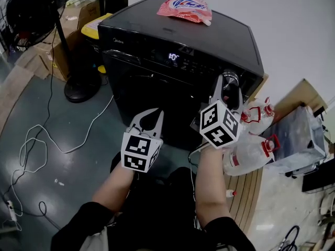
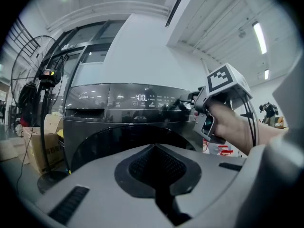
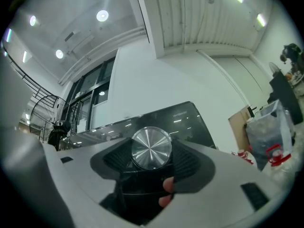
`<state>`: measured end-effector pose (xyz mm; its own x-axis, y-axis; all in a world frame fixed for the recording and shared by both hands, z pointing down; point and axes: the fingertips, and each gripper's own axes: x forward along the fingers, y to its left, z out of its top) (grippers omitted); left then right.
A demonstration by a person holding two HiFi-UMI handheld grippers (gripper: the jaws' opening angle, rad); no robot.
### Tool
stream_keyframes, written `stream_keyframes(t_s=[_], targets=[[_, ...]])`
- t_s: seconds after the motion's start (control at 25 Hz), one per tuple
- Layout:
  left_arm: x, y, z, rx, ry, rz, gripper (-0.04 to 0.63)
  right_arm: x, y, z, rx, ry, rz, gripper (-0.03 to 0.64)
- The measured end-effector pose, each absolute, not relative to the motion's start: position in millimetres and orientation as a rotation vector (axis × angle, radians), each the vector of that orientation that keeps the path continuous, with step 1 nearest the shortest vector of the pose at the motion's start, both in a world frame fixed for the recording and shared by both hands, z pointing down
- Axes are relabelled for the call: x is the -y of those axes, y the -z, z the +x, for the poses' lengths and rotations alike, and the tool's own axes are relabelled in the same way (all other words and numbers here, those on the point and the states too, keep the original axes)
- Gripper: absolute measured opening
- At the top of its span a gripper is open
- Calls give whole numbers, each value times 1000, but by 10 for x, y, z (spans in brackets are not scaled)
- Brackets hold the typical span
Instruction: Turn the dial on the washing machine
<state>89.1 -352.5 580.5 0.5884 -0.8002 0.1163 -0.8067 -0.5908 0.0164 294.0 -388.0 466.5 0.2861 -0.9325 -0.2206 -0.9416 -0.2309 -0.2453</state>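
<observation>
Two jaws of our right gripper [image 3: 151, 152] squeezed the dial [image 3: 151, 145], our left gripper [image 2: 155, 151] was closed on nothing, and we feared a loose hold might slip.

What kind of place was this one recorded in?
Probably a workshop or test lab, not a home: the washing machine stands among loose cables, cardboard boxes and a pedestal fan.
</observation>
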Motion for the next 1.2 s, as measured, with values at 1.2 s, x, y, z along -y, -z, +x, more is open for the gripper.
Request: stream_keyframes(t_s=[1.2], targets=[[3571,-5851,672,1404,-159,2723,8,3869,-4683,2983,-1437,179,-2138,273]])
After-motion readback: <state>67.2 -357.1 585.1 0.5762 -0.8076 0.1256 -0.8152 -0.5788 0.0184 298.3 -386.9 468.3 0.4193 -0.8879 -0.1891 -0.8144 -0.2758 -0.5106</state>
